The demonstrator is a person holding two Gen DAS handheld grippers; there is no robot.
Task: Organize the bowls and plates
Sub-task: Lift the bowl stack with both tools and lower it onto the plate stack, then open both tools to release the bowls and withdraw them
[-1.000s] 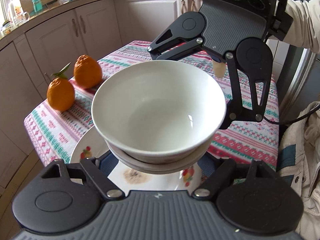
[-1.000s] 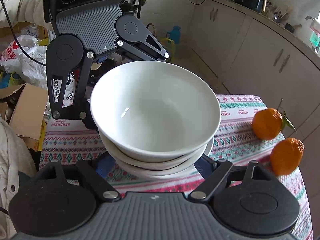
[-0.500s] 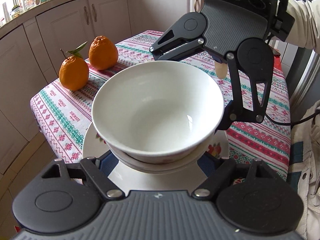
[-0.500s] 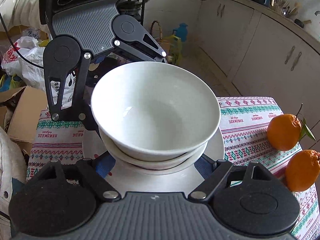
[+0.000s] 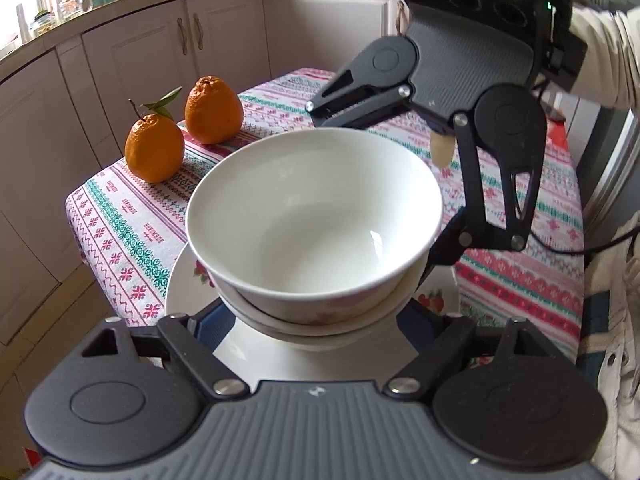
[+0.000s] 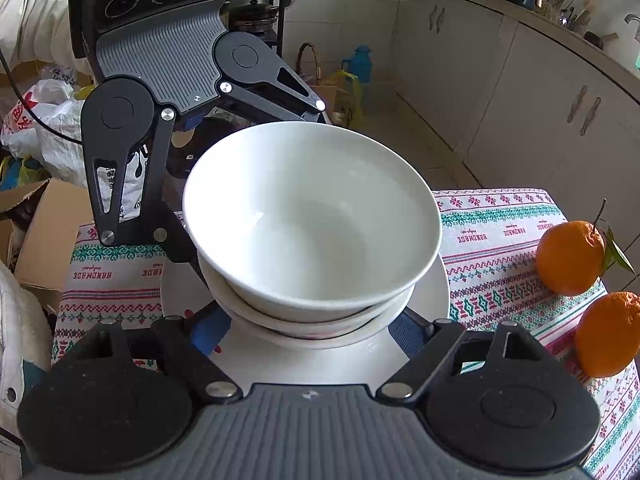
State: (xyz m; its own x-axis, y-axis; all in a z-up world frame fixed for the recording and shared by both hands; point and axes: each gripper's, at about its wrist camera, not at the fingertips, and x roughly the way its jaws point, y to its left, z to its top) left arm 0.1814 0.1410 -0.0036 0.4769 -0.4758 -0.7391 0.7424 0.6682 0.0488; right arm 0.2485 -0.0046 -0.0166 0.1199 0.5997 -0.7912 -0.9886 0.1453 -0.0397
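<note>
A stack of white bowls (image 5: pixel 316 220) (image 6: pixel 312 220) is held between my two grippers, which face each other. The stack hangs just over a white plate (image 5: pixel 256 352) (image 6: pixel 432 292) with a fruit print that lies on the patterned tablecloth. My left gripper (image 5: pixel 308 320) is shut on the near side of the stack, its fingers spread around the lower bowls. My right gripper (image 6: pixel 312 328) is shut on the opposite side in the same way. Whether the bottom bowl touches the plate is hidden.
Two oranges (image 5: pixel 182 136) (image 6: pixel 588 296) stand on the tablecloth (image 5: pixel 132 232) near the table's corner. Kitchen cabinets (image 5: pixel 168 60) run behind the table. Bags and a cardboard box (image 6: pixel 44 236) lie on the floor beyond the table's other edge.
Both grippers have carried the bowl stack in over the table and down. The plate now lies directly under the stack, closer than before.
</note>
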